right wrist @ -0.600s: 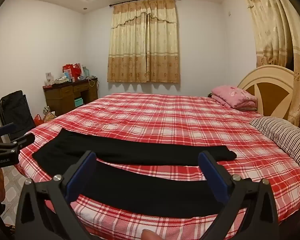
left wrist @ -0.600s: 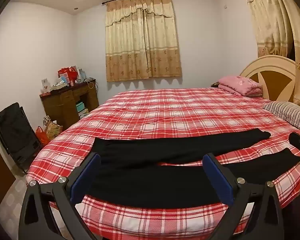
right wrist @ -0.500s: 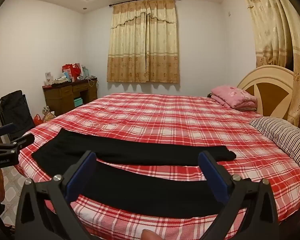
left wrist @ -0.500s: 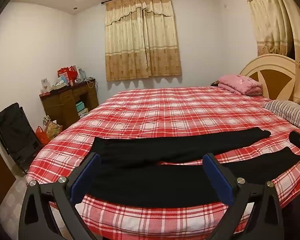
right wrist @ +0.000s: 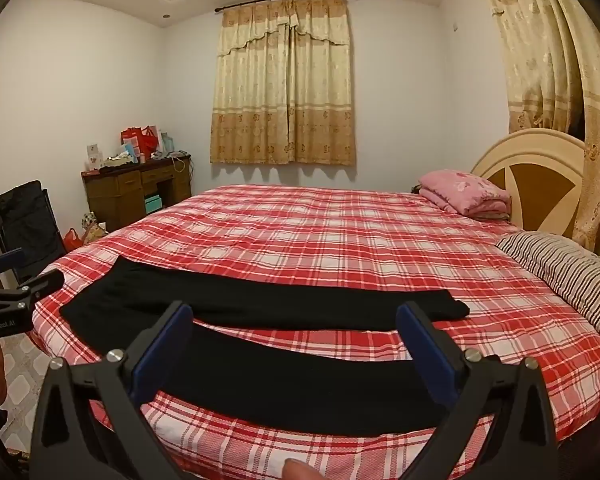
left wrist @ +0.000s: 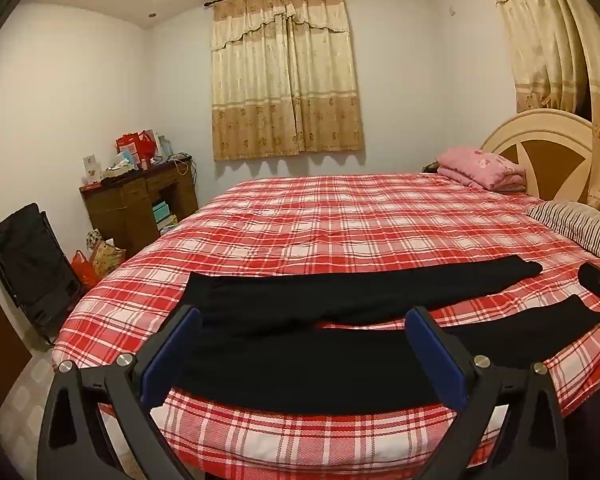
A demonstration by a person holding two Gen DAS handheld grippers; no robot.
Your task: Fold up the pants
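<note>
Both my left tool (left wrist: pixel 302 354) and right tool (right wrist: pixel 292 350) hang wide, empty. Pants (left wrist: pixel 340 344) flat on bed (left wrist: pixel 340 220); I judge: pinch near leg's edge cleanly.

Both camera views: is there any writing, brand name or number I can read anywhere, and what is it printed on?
"GenRobot.AI", in pale letters on the black body of the left gripper, seen at the left edge of the right wrist view; the last letters are faint.
The red gift bags and cards on the wooden desk seem to carry print, but it is too small and blurred to read.
Nothing else bears writing.
</note>
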